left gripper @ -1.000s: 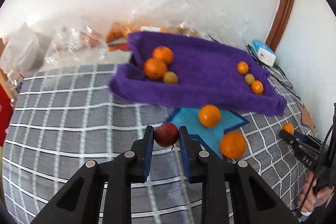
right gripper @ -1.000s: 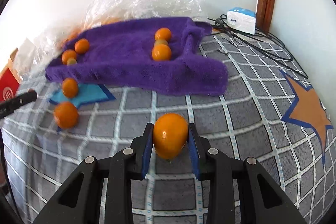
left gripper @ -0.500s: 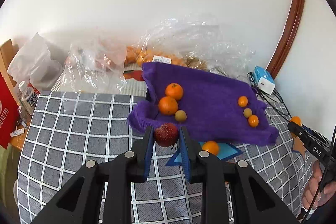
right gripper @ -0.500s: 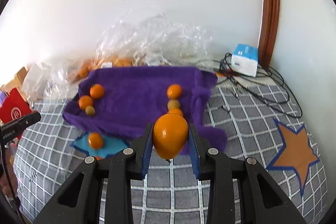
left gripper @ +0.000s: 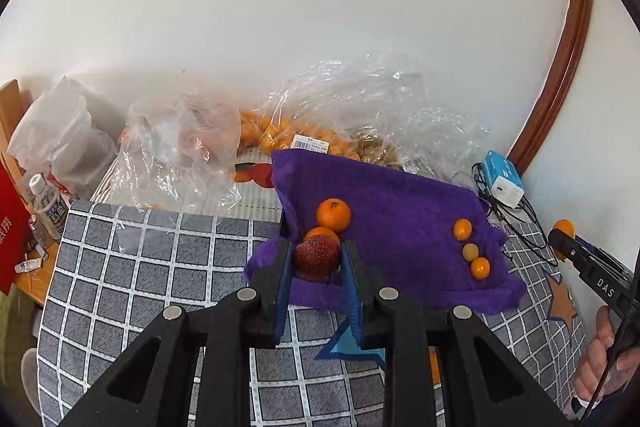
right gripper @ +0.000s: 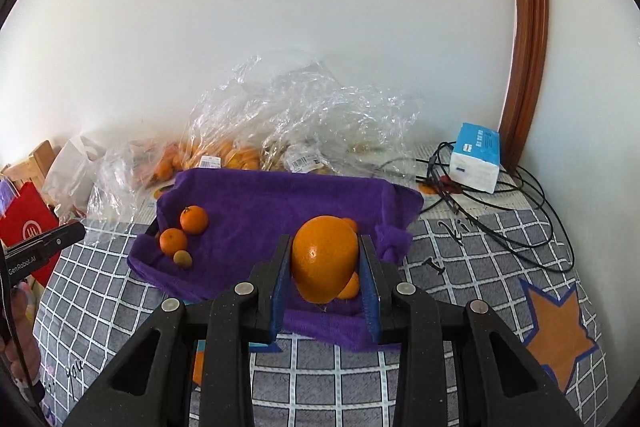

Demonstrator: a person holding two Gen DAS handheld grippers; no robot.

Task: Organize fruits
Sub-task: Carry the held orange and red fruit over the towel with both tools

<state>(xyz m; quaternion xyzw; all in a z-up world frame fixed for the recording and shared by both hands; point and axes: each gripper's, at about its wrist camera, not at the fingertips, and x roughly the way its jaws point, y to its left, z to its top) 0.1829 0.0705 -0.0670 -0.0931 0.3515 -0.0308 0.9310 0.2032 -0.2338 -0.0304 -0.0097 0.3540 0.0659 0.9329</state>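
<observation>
My left gripper (left gripper: 317, 261) is shut on a dark red bumpy fruit (left gripper: 316, 255), held above the near left corner of the purple towel (left gripper: 400, 203). My right gripper (right gripper: 325, 267) is shut on a large orange (right gripper: 324, 258), held above the towel's (right gripper: 280, 203) near right part. On the towel lie two tangerines (left gripper: 333, 214) with a small yellow-green fruit (right gripper: 183, 259) at the left, and small kumquats (left gripper: 462, 229) at the right. The right gripper also shows at the left wrist view's right edge (left gripper: 562, 241).
Clear plastic bags of fruit (left gripper: 320, 123) lie behind the towel by the wall. A blue-white box (right gripper: 476, 157) and black cables (right gripper: 520, 211) sit at the back right. A red bag (right gripper: 24, 227), a water bottle (left gripper: 48, 203) and a white bag (left gripper: 60, 135) stand at the left. The checked cloth (left gripper: 152, 267) covers the table.
Both grippers have risen and drawn back from the table, each still holding its fruit. The towel and table now look farther away and lower in both views.
</observation>
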